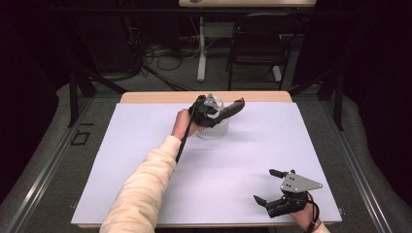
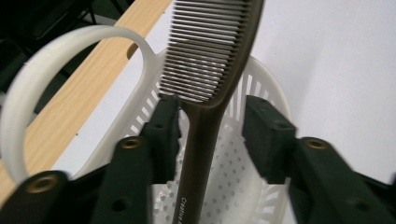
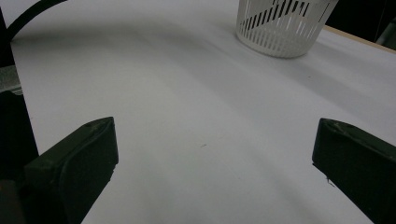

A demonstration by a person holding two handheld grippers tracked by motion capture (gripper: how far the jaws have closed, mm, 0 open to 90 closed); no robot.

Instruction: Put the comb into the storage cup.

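On the white table [image 1: 145, 145], the left gripper [image 2: 212, 121] hangs over the white basket [image 2: 261, 84], its 2 jaws apart around a brown comb [image 2: 210, 60]. Light, stiff, probably slick: best pinched at its handle. The right gripper [image 1: 277, 187] rests wide open.

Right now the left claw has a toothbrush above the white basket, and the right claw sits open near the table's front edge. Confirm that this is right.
One thing is wrong: it is a brown comb, not a toothbrush, as the left gripper view shows. The rest stands: the left claw has it above the white basket, and the right claw sits open near the table's front edge.
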